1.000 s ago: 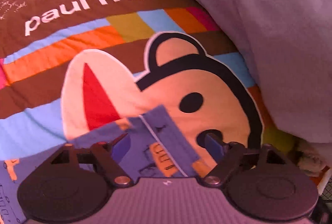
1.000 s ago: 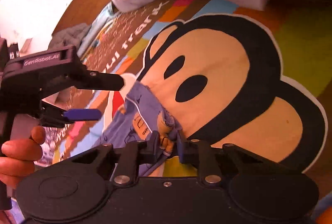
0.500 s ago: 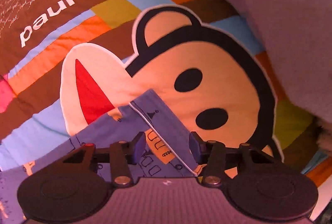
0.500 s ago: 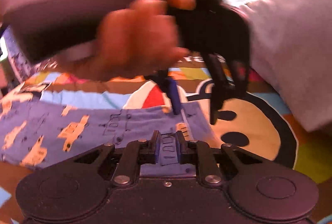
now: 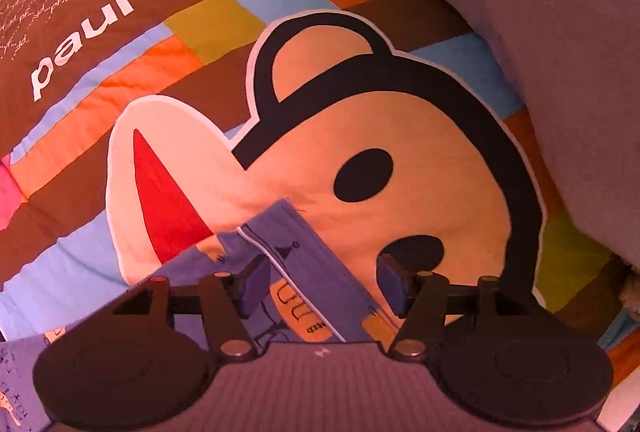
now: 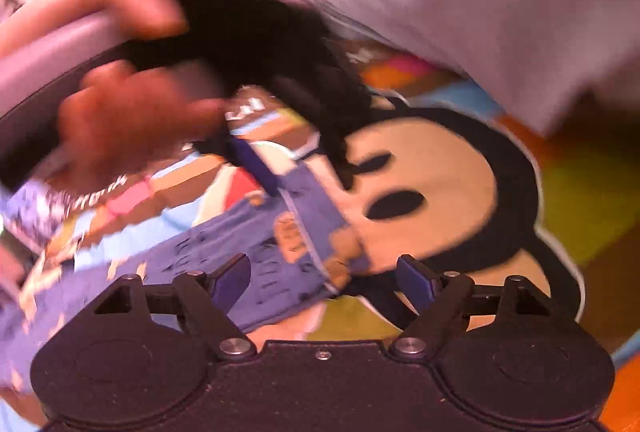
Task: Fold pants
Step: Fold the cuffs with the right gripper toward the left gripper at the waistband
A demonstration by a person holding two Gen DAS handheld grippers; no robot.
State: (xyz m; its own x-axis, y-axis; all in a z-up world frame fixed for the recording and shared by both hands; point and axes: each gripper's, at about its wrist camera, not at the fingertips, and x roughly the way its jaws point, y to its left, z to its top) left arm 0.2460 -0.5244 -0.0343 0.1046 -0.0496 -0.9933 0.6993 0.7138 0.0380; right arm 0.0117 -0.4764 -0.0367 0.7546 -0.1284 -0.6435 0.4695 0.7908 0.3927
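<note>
With both the left gripper [image 5: 324, 282] and right gripper [image 6: 324, 278] spread apart over the pants [image 5: 304, 272], a fold looks just laid, so next they need a fresh grasp.

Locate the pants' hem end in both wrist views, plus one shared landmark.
Left wrist: the blue printed pants hem sits bottom centre, between the open fingers of the left gripper.
Right wrist: hem at lower centre, blurred, just ahead of the open right gripper, left gripper above it.
Shared landmark: the monkey face print on the blanket, right of the hem in both.
</note>
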